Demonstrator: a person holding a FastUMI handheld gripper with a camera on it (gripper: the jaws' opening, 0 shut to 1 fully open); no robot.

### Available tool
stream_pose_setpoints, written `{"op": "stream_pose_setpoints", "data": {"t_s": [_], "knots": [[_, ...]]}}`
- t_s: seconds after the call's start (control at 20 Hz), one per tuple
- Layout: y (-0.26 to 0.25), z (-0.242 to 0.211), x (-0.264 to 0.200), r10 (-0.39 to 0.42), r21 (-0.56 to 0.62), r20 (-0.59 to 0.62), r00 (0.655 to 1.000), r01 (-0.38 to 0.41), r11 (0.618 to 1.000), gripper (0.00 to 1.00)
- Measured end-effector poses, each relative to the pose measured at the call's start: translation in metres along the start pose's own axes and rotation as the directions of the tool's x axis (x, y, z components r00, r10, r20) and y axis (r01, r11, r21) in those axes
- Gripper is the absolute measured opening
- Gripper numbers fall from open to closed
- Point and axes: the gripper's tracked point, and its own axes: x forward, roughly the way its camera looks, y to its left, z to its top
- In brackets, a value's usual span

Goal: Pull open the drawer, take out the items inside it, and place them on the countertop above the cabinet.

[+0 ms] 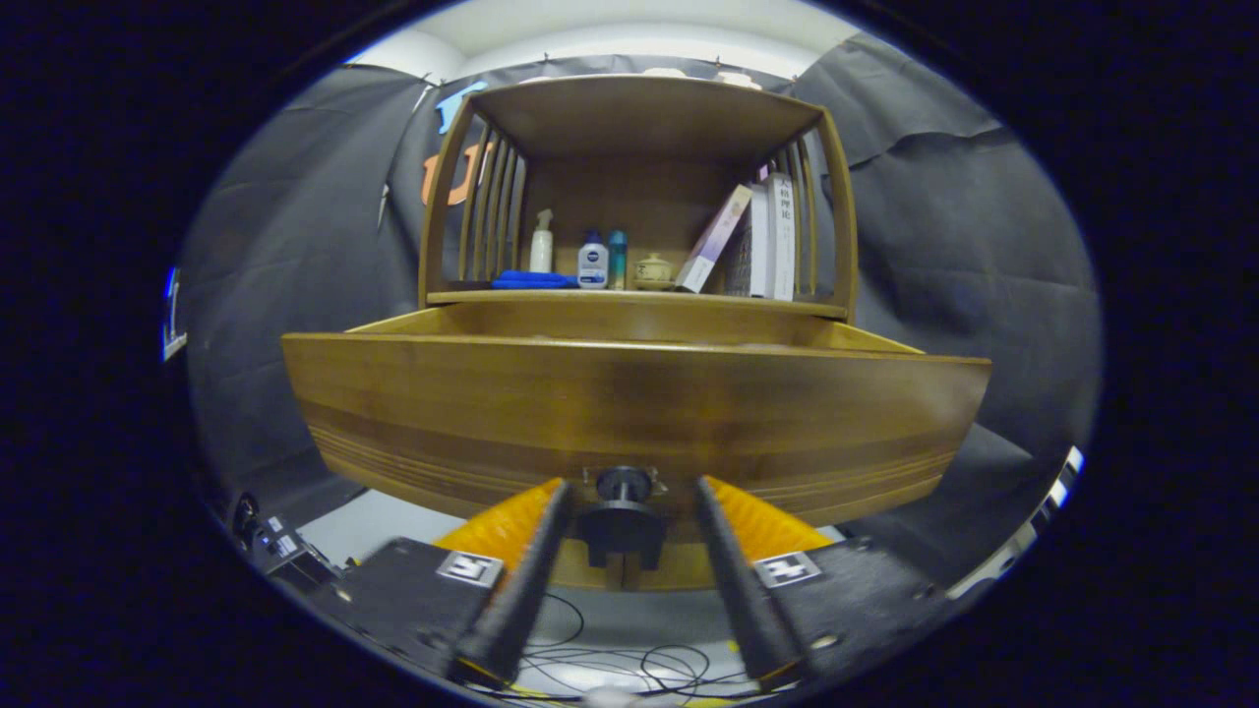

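In the lower middle of the frame the gripper [627, 492] has its two fingers spread apart on each side of the dark knob [624, 487] of the pulled-out wooden drawer [629, 403], not pressing it

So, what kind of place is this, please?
Probably a staged recording booth, not a real home: a wooden cabinet with its drawer open stands before black cloth walls. The gripper is open around the drawer knob.

You're in a cloth-walled booth [984, 246] staged as a home: beyond the fingers, a wooden cabinet [639, 128] shelves toiletry bottles [592, 264] and books [767, 241].
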Motion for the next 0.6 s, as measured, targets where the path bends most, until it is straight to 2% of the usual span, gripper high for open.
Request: {"op": "stream_pose_setpoints", "data": {"t_s": [0.2, 0.6], "knots": [[-0.005, 0.011, -0.02, 0.015, 0.024, 0.023, 1.0, -0.016, 1.0, 1.0], [-0.014, 0.102, -0.069, 0.067, 0.052, 0.117, 0.991, -0.073, 0.996, 1.0]]}}
